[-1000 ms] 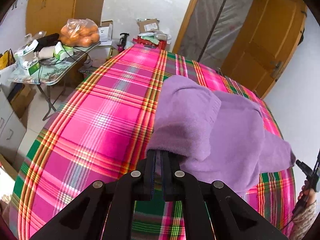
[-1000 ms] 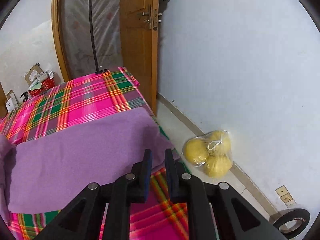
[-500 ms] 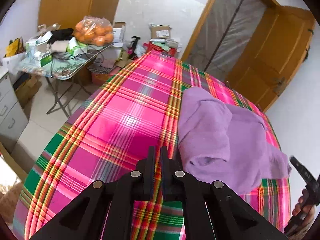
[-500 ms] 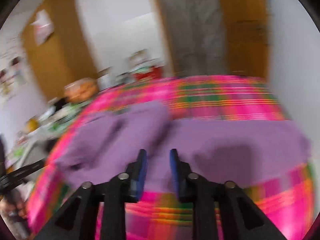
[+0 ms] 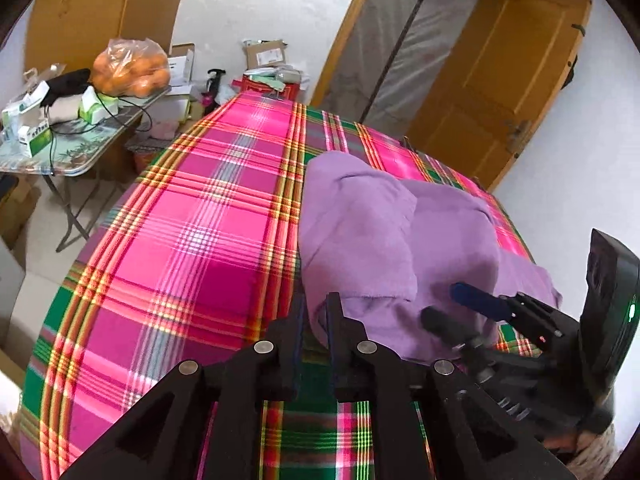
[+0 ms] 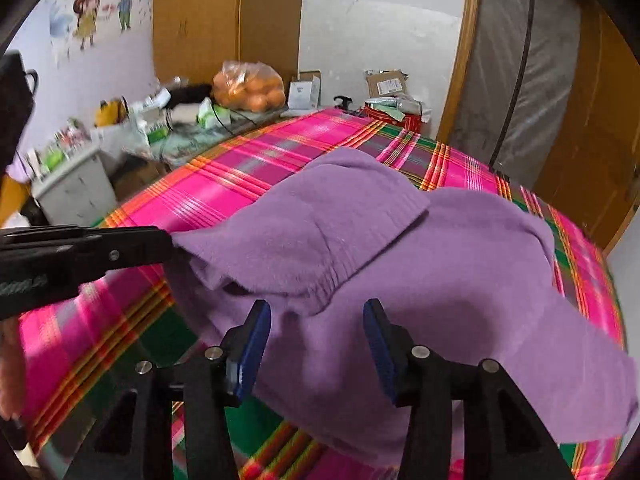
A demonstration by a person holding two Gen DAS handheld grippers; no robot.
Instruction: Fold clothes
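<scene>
One purple garment (image 5: pixel 384 236) is seen, a soft, fuzzy knit with ribbed hems, lying partly folded on one bed covered by a plaid sheet (image 5: pixel 192 240) of pink, green, yellow and red bands. In the left wrist view the garment occupies the area from 12 to 3 o'clock of the gripper tips; in the right wrist view it fills the centre (image 6: pixel 400 256), with a flap folded over the body and a loose corner hanging at 4 o'clock.

Two grippers are counted, each with two black fingers. The left gripper (image 5: pixel 316 312) is presented with its fingers drawn close, a narrow gap left between them, and the garment's near left edge lies in that gap; in the right wrist view its tip (image 6: pixel 160 244) meets the garment's edge at 9 o'clock, so it is taken as clenched on the garment. The right gripper (image 6: pixel 316 328) is spread wide above the knit, its blue-padded fingers (image 6: pixel 256 336) apart and holding nothing; it is also seen at 4 o'clock in the left view (image 5: pixel 452 312).

One folding table (image 5: pixel 68 152) stands at 10 o'clock, bearing one clear bag of round oranges (image 5: pixel 130 68) and several small boxes. One wooden door (image 5: pixel 496 92) is seen at 1 o'clock.
</scene>
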